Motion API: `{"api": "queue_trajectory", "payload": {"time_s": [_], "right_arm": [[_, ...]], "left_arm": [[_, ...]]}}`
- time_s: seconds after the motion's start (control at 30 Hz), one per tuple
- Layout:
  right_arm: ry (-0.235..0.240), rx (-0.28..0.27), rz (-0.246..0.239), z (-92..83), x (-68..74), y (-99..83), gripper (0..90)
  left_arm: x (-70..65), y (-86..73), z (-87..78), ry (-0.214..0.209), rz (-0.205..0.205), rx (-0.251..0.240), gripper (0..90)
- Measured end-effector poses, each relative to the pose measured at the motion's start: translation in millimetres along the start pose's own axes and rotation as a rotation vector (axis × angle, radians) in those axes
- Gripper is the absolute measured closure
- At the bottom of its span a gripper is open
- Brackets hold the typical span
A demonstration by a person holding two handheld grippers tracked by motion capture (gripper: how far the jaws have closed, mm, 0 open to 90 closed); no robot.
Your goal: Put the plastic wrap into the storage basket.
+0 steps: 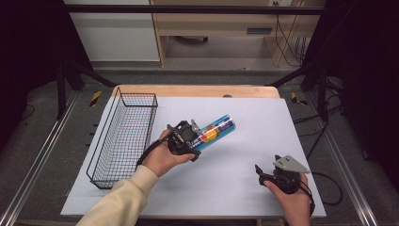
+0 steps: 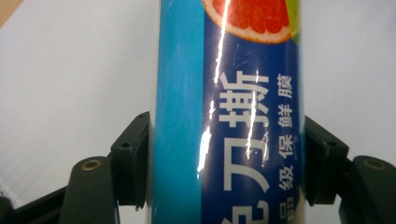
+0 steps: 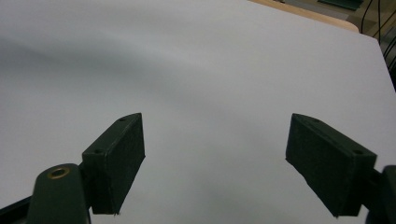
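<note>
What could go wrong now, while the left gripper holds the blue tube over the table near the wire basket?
1. The left gripper clamps the glossy blue tube near one end, so most of its length sticks out; it might tilt or slip.
2. The wire basket is narrow, and the long tube could catch on its rim if it is lowered crosswise.
3. The right gripper is open and far away, so it probably cannot help quickly.
</note>
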State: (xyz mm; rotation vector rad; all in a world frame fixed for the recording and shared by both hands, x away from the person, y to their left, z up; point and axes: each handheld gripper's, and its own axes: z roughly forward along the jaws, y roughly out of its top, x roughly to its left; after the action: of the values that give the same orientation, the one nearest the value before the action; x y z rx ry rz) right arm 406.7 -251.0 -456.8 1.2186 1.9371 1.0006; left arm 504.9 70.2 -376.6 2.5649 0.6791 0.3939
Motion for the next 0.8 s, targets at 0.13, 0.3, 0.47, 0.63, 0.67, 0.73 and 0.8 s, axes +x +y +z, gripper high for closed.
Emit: {"api": "queue_trajectory", "payload": {"time_s": [0.13, 0.3, 0.47, 0.63, 0.67, 0.73, 0.8], "right_arm": [[-0.003, 0.001, -0.001, 0.1, 0.0, 0.0, 19.9], [-0.006, 0.001, -0.003, 0.1, 0.0, -0.1, 20.0], [-0.008, 0.0, -0.005, 0.4, 0.7, 0.0, 20.5], [-0.009, -0.004, -0.014, -0.3, 1.1, 0.1, 20.6], [-0.009, -0.003, -0.014, -0.3, 1.1, 0.1, 20.5], [-0.004, 0.003, -0.013, 0.0, 1.6, 0.4, 19.4], [-0.004, 0.013, -0.014, 0.6, 2.0, 0.5, 17.1]], "left_arm": [[-1.5, -2.8, -15.8, 0.018, -0.004, -0.01, 31.8], [-1.0, -7.9, -33.3, 0.033, -0.011, -0.018, 31.8], [3.0, -15.8, -50.8, 0.051, -0.045, -0.019, 31.9], [9.0, -22.4, -69.7, 0.082, -0.061, -0.026, 31.8], [10.5, -24.1, -73.6, 0.085, -0.066, -0.028, 31.9], [12.8, -27.7, -81.0, 0.095, -0.078, -0.032, 31.8], [14.8, -31.4, -87.4, 0.108, -0.087, -0.031, 31.8]]}}
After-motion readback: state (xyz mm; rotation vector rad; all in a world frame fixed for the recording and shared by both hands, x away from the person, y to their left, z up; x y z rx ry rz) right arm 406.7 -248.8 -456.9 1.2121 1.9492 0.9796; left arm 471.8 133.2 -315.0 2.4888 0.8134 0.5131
